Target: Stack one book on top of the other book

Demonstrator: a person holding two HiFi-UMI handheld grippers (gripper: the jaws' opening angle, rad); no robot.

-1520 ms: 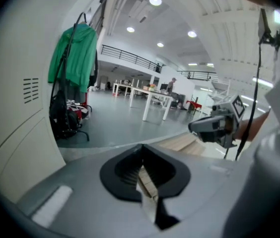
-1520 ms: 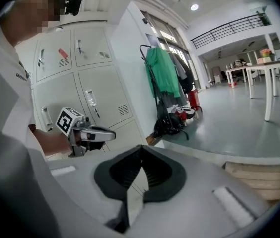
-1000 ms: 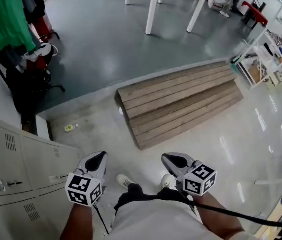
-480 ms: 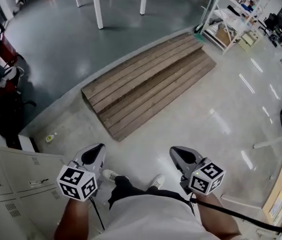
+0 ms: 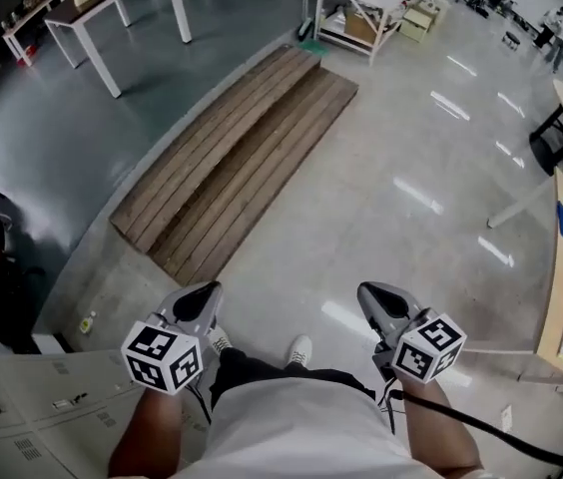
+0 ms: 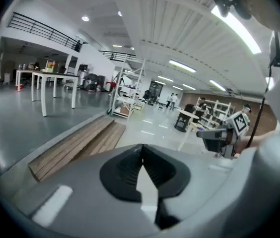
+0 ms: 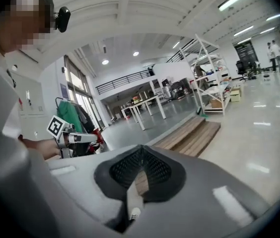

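Our left gripper (image 5: 200, 300) and right gripper (image 5: 379, 299): jaws pressed together, empty; no book ahead. We must find the 2 books.

Neither book shows in the head view or in either gripper view, so its look, pose and place cannot be told. The left gripper (image 5: 200, 297) and the right gripper (image 5: 376, 297) each have their jaws pressed together with nothing between them, so no book is held. The views take in only the glossy floor (image 5: 411, 178) and a slatted wooden platform (image 5: 232, 163) lying on it.
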